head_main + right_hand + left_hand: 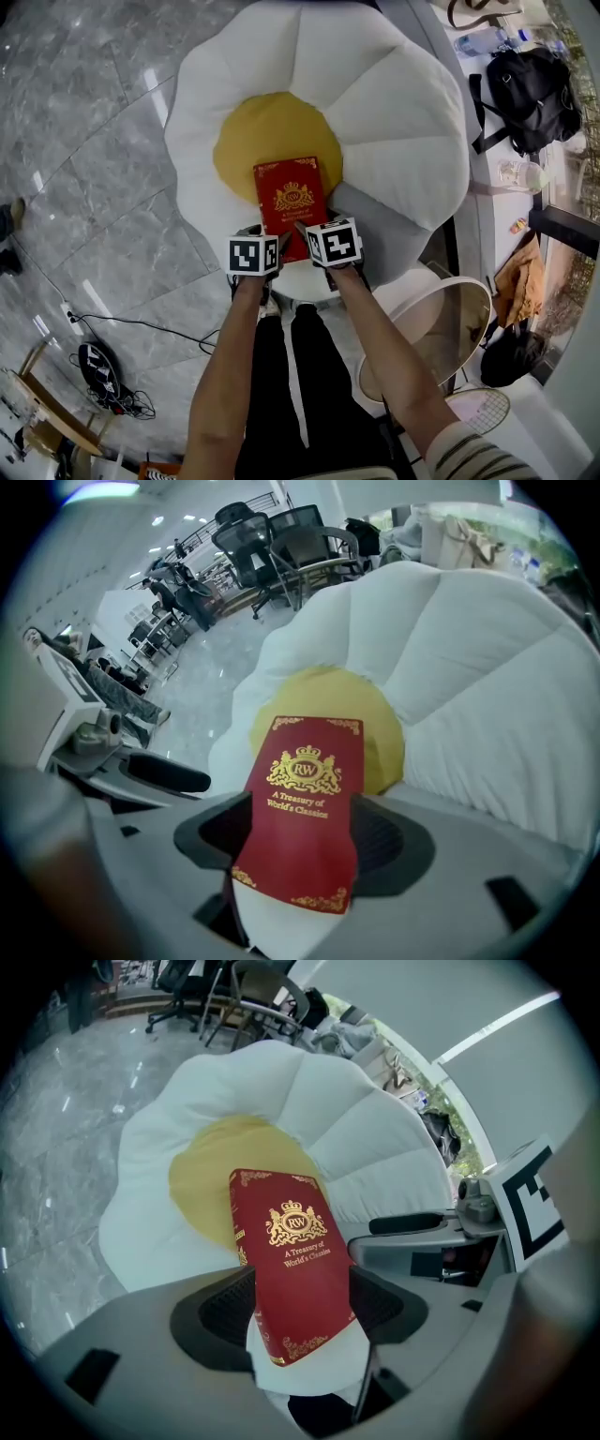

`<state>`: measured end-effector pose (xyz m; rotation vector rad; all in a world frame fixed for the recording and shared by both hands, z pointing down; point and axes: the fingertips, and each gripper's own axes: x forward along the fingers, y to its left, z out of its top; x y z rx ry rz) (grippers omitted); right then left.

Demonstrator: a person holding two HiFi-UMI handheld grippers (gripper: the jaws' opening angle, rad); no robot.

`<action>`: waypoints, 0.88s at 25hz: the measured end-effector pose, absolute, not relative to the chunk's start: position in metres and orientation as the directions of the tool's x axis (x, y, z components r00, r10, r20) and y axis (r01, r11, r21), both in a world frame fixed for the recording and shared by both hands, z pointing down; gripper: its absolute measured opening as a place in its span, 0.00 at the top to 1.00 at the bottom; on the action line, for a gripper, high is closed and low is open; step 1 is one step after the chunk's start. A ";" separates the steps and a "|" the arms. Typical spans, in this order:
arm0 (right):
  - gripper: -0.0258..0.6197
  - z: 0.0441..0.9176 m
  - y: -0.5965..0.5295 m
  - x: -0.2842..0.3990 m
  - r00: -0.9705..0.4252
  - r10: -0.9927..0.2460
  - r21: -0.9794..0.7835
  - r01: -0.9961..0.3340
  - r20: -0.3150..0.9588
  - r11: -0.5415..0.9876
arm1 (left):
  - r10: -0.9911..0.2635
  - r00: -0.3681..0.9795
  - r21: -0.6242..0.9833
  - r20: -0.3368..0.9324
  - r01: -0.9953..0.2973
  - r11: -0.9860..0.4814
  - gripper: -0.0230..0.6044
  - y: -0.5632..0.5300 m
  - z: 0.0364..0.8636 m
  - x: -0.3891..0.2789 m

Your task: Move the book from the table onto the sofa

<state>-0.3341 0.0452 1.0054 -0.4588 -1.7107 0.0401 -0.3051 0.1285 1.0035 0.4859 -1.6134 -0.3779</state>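
Head view looks down on a big soft sofa (394, 112) shaped like a flower, with white petals and a yellow middle. A red book (291, 195) with gold print is over the sofa. Its far end is above the yellow middle and its near end is above a white petal. I cannot tell if the book is touching the sofa.

The left hand-held gripper (268, 232) and the right hand-held gripper (312, 234) are side by side at the near end of the book. The left one is at the near left corner and the right one is at the near right corner.

In the left gripper view, the book (295, 1260) sits between the two black jaws of the left hand-held gripper (300, 1312), and the jaws are closed onto it. In the right gripper view, the jaws of the right hand-held gripper (305, 841) are closed onto the book (305, 808) in the same way.

The floor (94, 141) is shiny grey stone. A round glass tabletop (450, 323) is near the person's right arm. A black bag (534, 94) lies far off to the right.
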 end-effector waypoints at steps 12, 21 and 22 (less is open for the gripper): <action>0.74 0.937 0.062 -0.328 -0.206 0.376 -0.315 0.277 0.903 0.908 | -0.524 -0.233 0.520 0.819 -0.083 0.850 0.76 0.136 0.922 -0.309; 0.91 0.871 0.065 -0.306 -0.301 0.380 -0.312 0.251 0.874 0.916 | -0.519 -0.316 0.521 0.794 -0.085 0.849 0.88 0.134 0.859 -0.283; 0.92 0.863 0.065 -0.303 -0.308 0.382 -0.314 0.249 0.871 0.916 | -0.519 -0.324 0.522 0.791 -0.086 0.849 0.89 0.134 0.852 -0.281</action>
